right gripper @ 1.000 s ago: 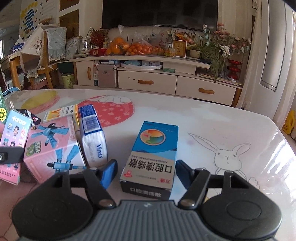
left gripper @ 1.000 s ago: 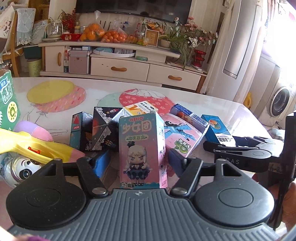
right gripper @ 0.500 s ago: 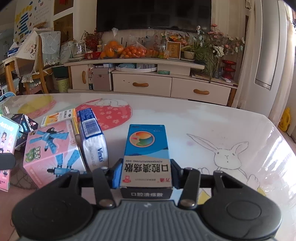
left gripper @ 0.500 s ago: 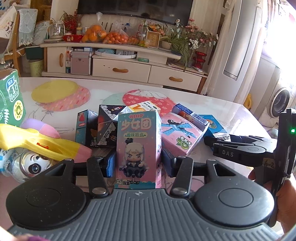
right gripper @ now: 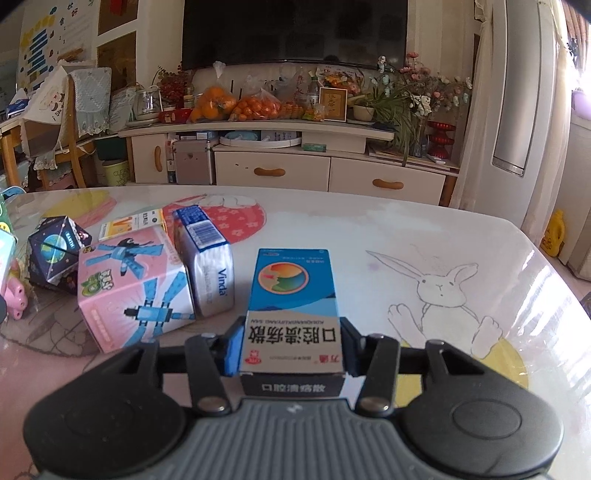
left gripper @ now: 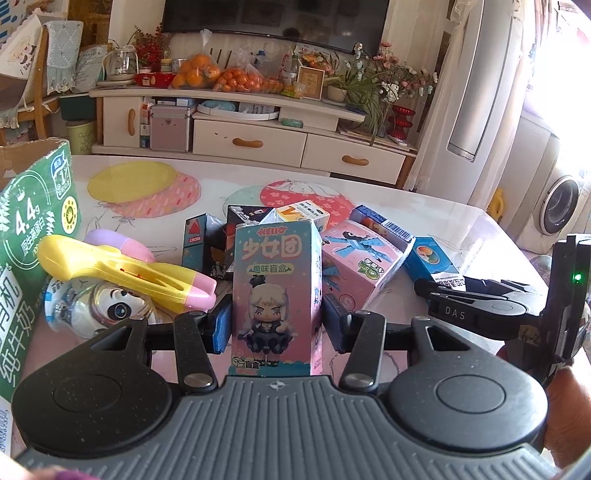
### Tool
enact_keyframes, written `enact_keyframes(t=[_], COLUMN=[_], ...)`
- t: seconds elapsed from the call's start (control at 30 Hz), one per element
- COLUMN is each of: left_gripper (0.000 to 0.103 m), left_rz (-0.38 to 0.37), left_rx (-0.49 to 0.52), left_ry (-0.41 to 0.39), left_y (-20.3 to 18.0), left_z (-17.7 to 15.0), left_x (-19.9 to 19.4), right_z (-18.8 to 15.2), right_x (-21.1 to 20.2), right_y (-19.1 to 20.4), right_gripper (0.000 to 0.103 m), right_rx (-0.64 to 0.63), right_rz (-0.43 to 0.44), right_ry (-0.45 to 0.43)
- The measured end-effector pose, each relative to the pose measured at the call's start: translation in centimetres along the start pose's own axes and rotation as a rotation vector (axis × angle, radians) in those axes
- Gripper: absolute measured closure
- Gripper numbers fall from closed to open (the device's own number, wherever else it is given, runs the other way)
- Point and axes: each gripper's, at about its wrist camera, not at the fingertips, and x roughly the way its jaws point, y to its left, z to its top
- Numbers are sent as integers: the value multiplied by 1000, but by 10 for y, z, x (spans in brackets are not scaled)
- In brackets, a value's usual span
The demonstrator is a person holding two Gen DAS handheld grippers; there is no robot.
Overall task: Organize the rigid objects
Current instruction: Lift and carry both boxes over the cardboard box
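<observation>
Green milk carton [left gripper: 33,236] cut off at left.

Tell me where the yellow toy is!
In the left wrist view, the yellow toy lies on the left, atop the panda can, beside the green milk carton.

A cream TV cabinet [right gripper: 295,162] is set against the far wall, below a dark television [right gripper: 295,31]. Bagged oranges [right gripper: 236,105] are laid on its top. Right of it, pale curtains [right gripper: 476,122] are lit by daylight.

Two low, close wrist views sharing pink box [left gripper: 364,264].
</observation>
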Motion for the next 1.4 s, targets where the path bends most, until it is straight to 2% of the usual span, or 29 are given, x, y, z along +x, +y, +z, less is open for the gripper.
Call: enact_keyframes(t=[0.53, 0.77, 1.1, 1.4], left_gripper=[42, 42, 42, 42], left_rz=[1, 0, 28, 56], left_rx=[-13, -15, -26, -57], left_ry=[-58, -93, -129, -160], left_y=[17, 27, 46, 67], left_z=[10, 16, 23, 29], left_x=[-30, -50, -77, -99], right_z=[-19, -22, -20, -11], right_x=[-29, -49, -79, -108], right_y=[16, 27, 58, 103], right_gripper=[54, 54, 54, 54], right_rx=[48, 76, 62, -5], right_rz=[-103, -115, -65, 5], right_ry=[-7, -18, -38, -78])
